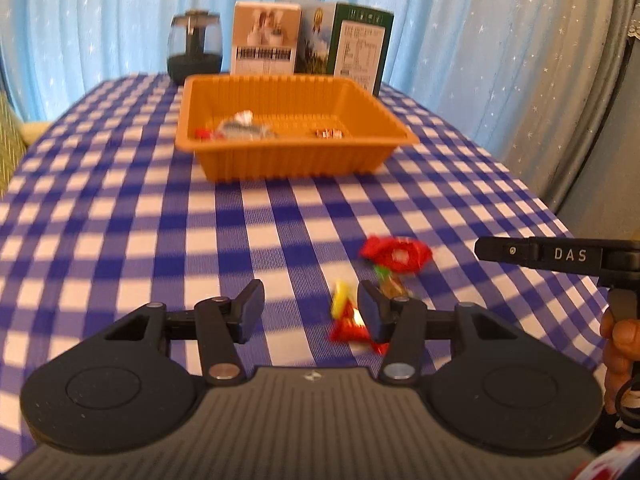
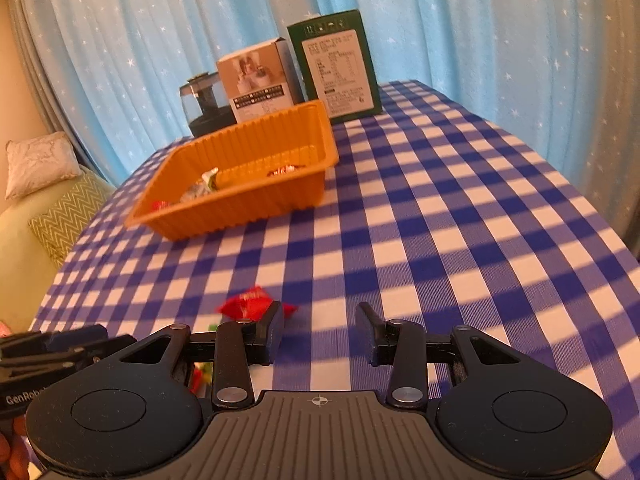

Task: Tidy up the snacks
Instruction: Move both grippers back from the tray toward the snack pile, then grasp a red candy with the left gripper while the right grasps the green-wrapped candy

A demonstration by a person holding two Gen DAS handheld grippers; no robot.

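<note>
An orange ribbed tray (image 1: 296, 168) stands at the far middle of the checked table and holds several wrapped candies (image 1: 240, 128). On the cloth near me lie a red-wrapped candy (image 1: 396, 254), a small green and brown one (image 1: 390, 284) and a yellow and red one (image 1: 344, 316). My left gripper (image 1: 311, 312) is open just above the cloth, with the yellow and red candy close by its right finger. My right gripper (image 2: 323, 332) is open with nothing between its fingers. The red candy (image 2: 248, 300) lies just beyond its left finger, and the tray (image 2: 240, 208) is further off to the left.
Behind the tray stand a glass jar (image 1: 196, 46), a beige box (image 1: 266, 38) and a green box (image 1: 352, 44), against a blue starred curtain. A sofa with cushions (image 2: 60, 220) is off the table's left edge. A hand (image 1: 618, 344) holds the right gripper.
</note>
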